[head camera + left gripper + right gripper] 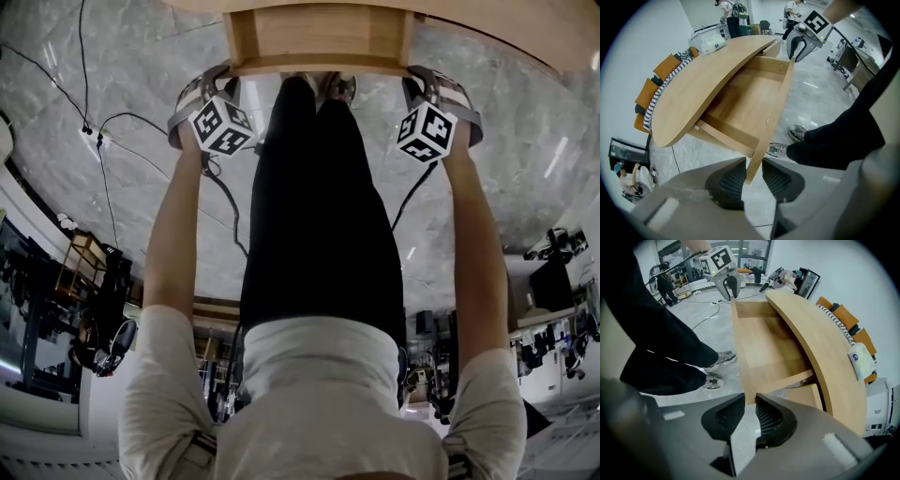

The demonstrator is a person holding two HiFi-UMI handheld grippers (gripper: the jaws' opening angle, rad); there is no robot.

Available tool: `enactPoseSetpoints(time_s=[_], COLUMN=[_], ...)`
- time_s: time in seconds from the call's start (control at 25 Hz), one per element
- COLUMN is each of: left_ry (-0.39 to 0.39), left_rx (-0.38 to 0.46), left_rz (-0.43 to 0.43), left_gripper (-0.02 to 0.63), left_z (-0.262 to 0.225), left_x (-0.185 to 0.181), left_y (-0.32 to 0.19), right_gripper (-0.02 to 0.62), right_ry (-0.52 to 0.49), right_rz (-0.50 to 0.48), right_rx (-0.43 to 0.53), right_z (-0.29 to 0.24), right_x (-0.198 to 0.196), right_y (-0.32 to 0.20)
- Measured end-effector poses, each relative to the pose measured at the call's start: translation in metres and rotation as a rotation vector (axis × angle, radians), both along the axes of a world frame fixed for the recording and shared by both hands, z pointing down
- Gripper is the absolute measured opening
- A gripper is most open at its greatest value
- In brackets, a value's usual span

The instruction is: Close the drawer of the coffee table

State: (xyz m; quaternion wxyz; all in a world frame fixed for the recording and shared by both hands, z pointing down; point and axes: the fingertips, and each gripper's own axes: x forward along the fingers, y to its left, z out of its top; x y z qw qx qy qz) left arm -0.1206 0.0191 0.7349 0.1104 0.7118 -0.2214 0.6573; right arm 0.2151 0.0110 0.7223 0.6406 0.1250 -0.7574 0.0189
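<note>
Drawer front [774, 115] stands between the left gripper [753, 165] jaws, part open, slack one side; right gripper [750, 398] narrower, pinching its other end; drawer open ahead

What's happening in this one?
A person stands at a wooden coffee table whose drawer is pulled out and empty. The right claw pinches one end of the drawer front; the left claw straddles the other end loosely. Nothing pushed in yet.
</note>
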Motion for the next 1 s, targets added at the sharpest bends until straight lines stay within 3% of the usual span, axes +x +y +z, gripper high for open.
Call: enactPoseSetpoints(time_s=[1.0], left_ry=[0.020], left_rx=[0.031], left_rz=[-0.003], left_gripper=[0.130], left_z=[-0.003], left_x=[0.000], left_y=[-0.039], right_gripper=[0.083], right_ry=[0.022], right_rz=[0.056], right_rx=[0.029], right_z=[-0.002], right_x=[0.000], right_y=[-0.040])
